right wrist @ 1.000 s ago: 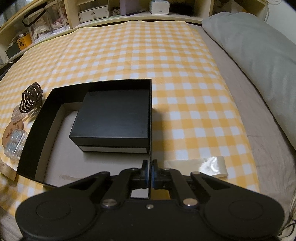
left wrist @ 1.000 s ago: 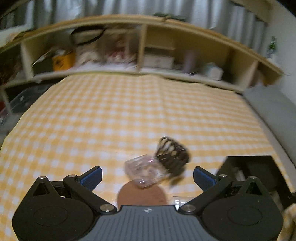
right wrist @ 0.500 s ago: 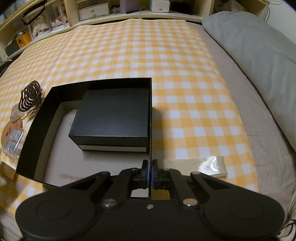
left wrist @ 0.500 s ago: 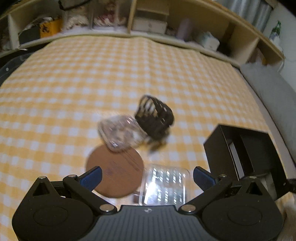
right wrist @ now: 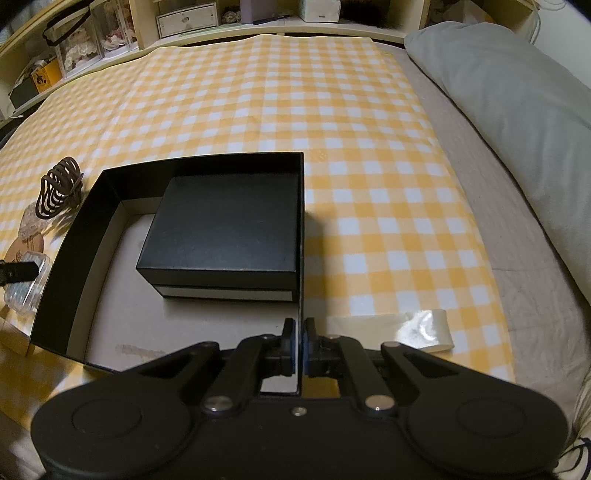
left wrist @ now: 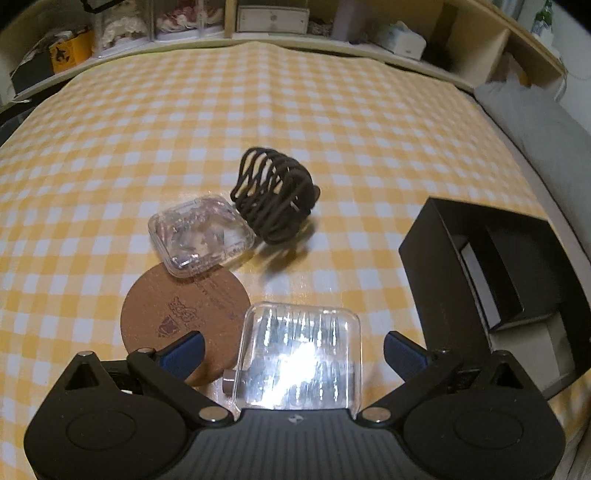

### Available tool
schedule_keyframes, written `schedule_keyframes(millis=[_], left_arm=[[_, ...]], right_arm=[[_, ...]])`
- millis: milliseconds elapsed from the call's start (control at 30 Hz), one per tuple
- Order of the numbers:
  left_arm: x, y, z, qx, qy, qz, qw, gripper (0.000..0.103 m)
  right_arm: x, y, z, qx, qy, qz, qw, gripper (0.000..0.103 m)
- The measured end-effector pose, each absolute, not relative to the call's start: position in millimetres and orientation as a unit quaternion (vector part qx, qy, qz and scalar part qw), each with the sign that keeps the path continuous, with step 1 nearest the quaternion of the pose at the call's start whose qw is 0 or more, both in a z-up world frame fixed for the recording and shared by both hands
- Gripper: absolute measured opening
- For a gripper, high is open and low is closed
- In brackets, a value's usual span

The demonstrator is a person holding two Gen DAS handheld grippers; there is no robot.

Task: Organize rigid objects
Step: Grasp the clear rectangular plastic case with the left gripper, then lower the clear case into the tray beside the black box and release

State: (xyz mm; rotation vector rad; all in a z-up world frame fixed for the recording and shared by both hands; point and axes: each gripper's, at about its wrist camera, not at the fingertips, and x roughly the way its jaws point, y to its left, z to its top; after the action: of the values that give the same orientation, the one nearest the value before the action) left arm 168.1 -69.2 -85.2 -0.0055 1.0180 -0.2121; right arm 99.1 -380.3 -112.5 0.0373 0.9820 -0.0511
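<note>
My left gripper [left wrist: 293, 354] is open, its fingers on either side of a clear rectangular plastic case [left wrist: 299, 354] lying on the checked cloth, apart from it. Beyond it lie a round cork coaster [left wrist: 177, 314], a smaller clear square case [left wrist: 199, 236] and a dark brown claw hair clip [left wrist: 275, 195]. My right gripper [right wrist: 299, 349] is shut on the near right wall of an open black box [right wrist: 74, 236]. A smaller closed black box [right wrist: 225, 229] sits inside it. The open box also shows at the right of the left wrist view [left wrist: 436, 266].
A yellow checked cloth [right wrist: 369, 155] covers the bed. A grey pillow [right wrist: 517, 96] lies at the right. A strip of clear tape [right wrist: 424, 328] lies right of the box. Wooden shelves [left wrist: 258, 22] with boxes run along the far edge.
My left gripper has pulled back and tilted down, so the clear rectangular case and the coaster came into view and the case now lies between its fingers. The right gripper has stayed on the box wall.
</note>
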Motion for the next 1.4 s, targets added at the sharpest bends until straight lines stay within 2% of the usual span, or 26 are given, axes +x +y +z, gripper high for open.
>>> schedule_keyframes(millis=[200,500,567,767,1000,1200,1400], left_arm=[[172.2,-69.2,-93.7,0.009,0.511,-0.112,0.853,0.082],[173.9,-68.6,-92.5,0.001,0.511,-0.114,0.852,0.077],[173.8,-68.6,-91.2,-0.001,0.507,-0.113,0.855,0.073],[170.5,-67.3,-83.7,-0.013,0.493,-0.102,0.864,0.073],[158.6,-78.6,-47.0,-0.037,0.443,-0.123,0.887,0.073],[155.5,-116.3,-18.1,-0.062,0.413,-0.152,0.896,0.073],[161.3,-163.3,-24.3,-0.070,0.418,-0.152,0.893,0.073]], right_arm=[[98.3,-379.8,-111.9,0.016,0.472,-0.024,0.881,0.004],[98.4,-379.5,-112.1,0.016,0.472,-0.025,0.881,0.005],[98.2,-379.5,-112.3,0.016,0.472,-0.025,0.881,0.005],[98.4,-379.5,-112.2,0.017,0.472,-0.025,0.881,0.005],[98.4,-379.5,-112.3,0.017,0.472,-0.025,0.881,0.005],[97.5,-380.0,-112.8,0.020,0.473,-0.023,0.881,0.005],[97.4,-381.1,-112.7,0.025,0.473,-0.022,0.880,0.005]])
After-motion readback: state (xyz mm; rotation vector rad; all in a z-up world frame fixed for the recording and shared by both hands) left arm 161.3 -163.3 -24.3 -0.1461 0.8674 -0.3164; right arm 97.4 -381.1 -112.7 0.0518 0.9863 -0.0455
